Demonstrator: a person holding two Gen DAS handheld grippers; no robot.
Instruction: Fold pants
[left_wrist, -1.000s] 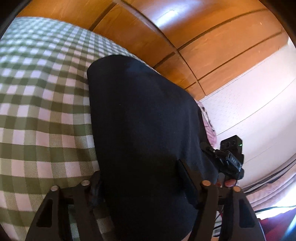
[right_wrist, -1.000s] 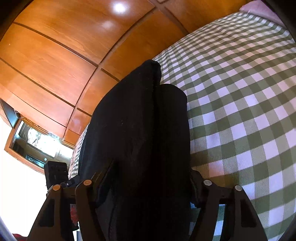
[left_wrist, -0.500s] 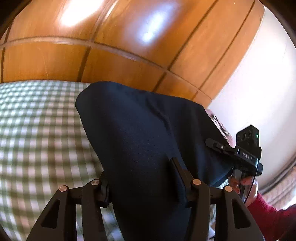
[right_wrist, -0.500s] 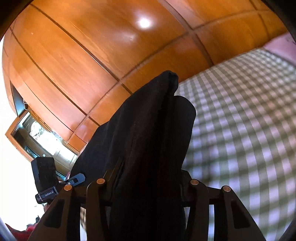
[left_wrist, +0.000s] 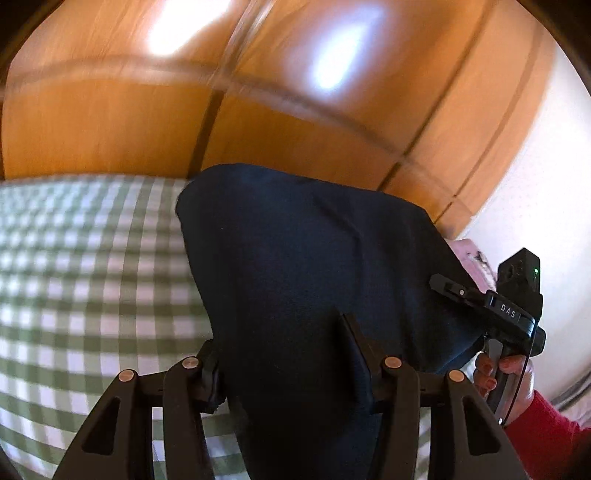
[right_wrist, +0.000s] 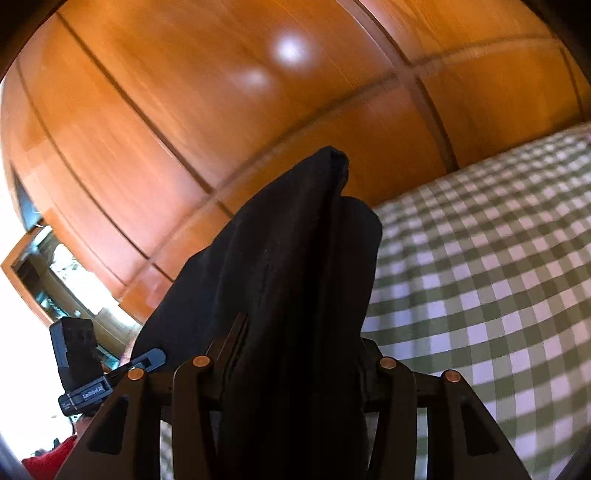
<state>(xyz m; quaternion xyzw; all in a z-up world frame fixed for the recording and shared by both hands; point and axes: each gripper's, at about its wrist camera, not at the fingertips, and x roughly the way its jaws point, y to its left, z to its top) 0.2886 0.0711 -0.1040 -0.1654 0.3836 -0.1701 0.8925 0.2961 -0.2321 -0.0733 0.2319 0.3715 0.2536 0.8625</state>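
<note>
We hold the dark pants (left_wrist: 306, 266) up off the bed (left_wrist: 85, 280), one gripper at each side. Our left gripper (left_wrist: 284, 365) is clamped on the cloth: the fabric runs down between its two fingers (left_wrist: 354, 350) and hangs below them. Our right gripper (right_wrist: 295, 365) is likewise closed on the pants (right_wrist: 291, 266), which fill the gap between its fingers and bunch upward into a folded peak.

In the left wrist view the pants spread wide between the two grippers, their top edge standing against the wooden wall (left_wrist: 110, 122) behind. At the right of that view we see the right gripper (left_wrist: 454, 291) biting the far edge of the cloth, with our right hand (left_wrist: 506, 376) in a red sleeve on its handle. A pink item (left_wrist: 472, 254) lies just behind that edge; what it is we cannot tell.

In the right wrist view the left gripper (right_wrist: 147, 360) shows at the lower left, touching the cloth's other edge. The green and white checked bed (right_wrist: 480, 280) lies to the right, and the panelled wall (right_wrist: 221, 92) rises above it. Both views are blurred.
</note>
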